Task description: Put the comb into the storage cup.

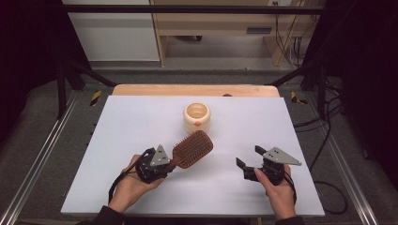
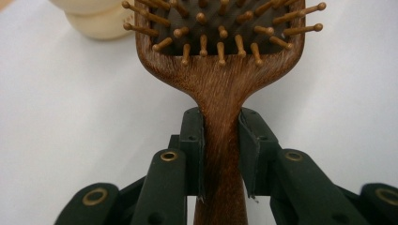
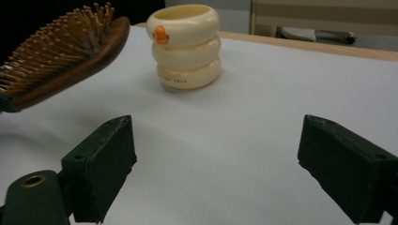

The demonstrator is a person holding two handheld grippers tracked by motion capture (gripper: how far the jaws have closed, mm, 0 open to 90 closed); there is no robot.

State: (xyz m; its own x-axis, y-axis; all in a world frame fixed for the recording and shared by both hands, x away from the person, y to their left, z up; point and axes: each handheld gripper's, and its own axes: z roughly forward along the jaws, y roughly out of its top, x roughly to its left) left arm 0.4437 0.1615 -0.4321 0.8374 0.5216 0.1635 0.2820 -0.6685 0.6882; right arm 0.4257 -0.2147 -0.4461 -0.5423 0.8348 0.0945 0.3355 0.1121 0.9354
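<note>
**Wooden paddle brush clamped at the neck, holder ahead**

Wood grain fills my left gripper view: the left tongs point(image 2: 220, 154) are closed on the neck of the wooden paddle hairbrush point(image 1: 192, 149), both pads pressing the handle just below where it widens into the head. In the high view the brush is lifted slightly off the white tabletop point(image 1: 141, 122), head pointing away from me and to the right, bristles facing up, near the cream ringed holder point(image 1: 197, 118) but not touching it. The right tongs point(image 1: 251, 158) stand wide open with nothing between them, low over the tabletop to the right of the brush.

I judge the step in hand to be carrying the brush toward the holder, perhaps to stand it inside. The grip sits near the head, so the head will not swing much, but most of the handle is buried behind the pads. To drop it in handle first, I would pass the head to the right tongs first, or else tilt slowly and keep the holder from tipping, since it is light-looking and narrow.

Writing: the holder's lowest ring carries a short line of small print, too small for me to read. An orange beak-like mark sits on its top ring point(image 3: 161, 33). I see no brand on the brush.
</note>
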